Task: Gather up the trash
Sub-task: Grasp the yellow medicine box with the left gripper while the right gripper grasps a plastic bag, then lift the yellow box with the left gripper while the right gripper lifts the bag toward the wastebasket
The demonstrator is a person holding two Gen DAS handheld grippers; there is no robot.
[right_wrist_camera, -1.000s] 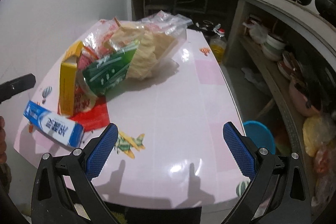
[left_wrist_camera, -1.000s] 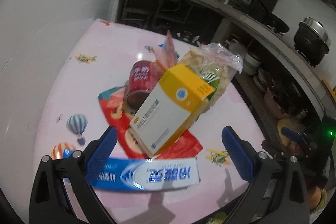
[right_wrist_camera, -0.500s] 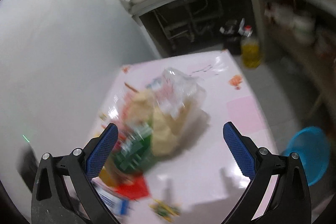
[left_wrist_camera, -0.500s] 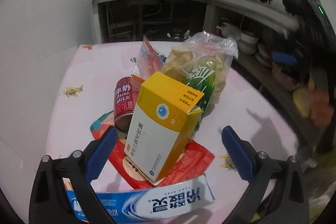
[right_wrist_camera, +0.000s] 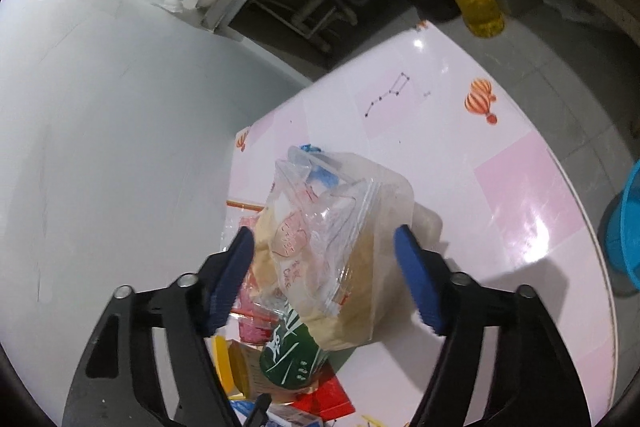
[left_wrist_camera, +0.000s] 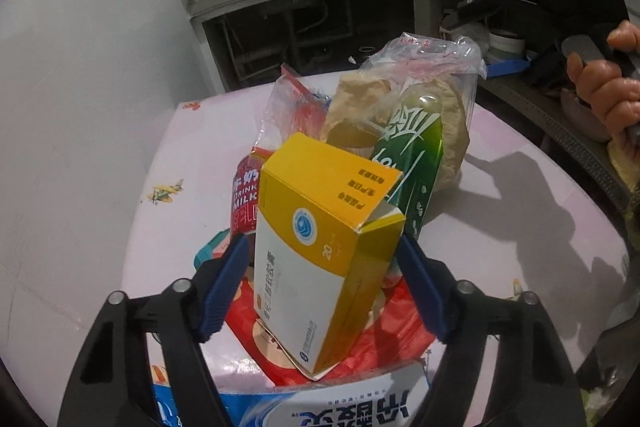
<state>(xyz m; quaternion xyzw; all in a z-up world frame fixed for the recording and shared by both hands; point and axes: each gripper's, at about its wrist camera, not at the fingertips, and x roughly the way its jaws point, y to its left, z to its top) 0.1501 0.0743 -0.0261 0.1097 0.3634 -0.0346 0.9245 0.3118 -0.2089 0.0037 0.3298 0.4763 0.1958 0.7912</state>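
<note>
**Both grippers closing around the trash pile**

We take the yellow-and-white cardboard box [left_wrist_camera: 320, 251] as our landmark; it stands tilted on the pink patterned tabletop [left_wrist_camera: 500, 227], leaning on a flat red wrapper [left_wrist_camera: 380, 339]. Our left gripper [left_wrist_camera: 324, 287] has just been closing, and its blue pads [left_wrist_camera: 224, 287] now sit on either side of the box, touching or almost touching its faces; we cannot tell whether they press it. Behind the box to the left is a red milk can [left_wrist_camera: 244, 199]; behind it to the right a green packet [left_wrist_camera: 412, 171] leans against a clear plastic bag of pale crackers [right_wrist_camera: 344, 259]. In front of the box lies a blue-and-white toothpaste carton [left_wrist_camera: 352, 407]. Our right gripper [right_wrist_camera: 324, 275] has also been closing; its fingers [right_wrist_camera: 416, 279] flank the cracker bag, about half spread, with the right pad at the plastic and a gap on the left.
</note>
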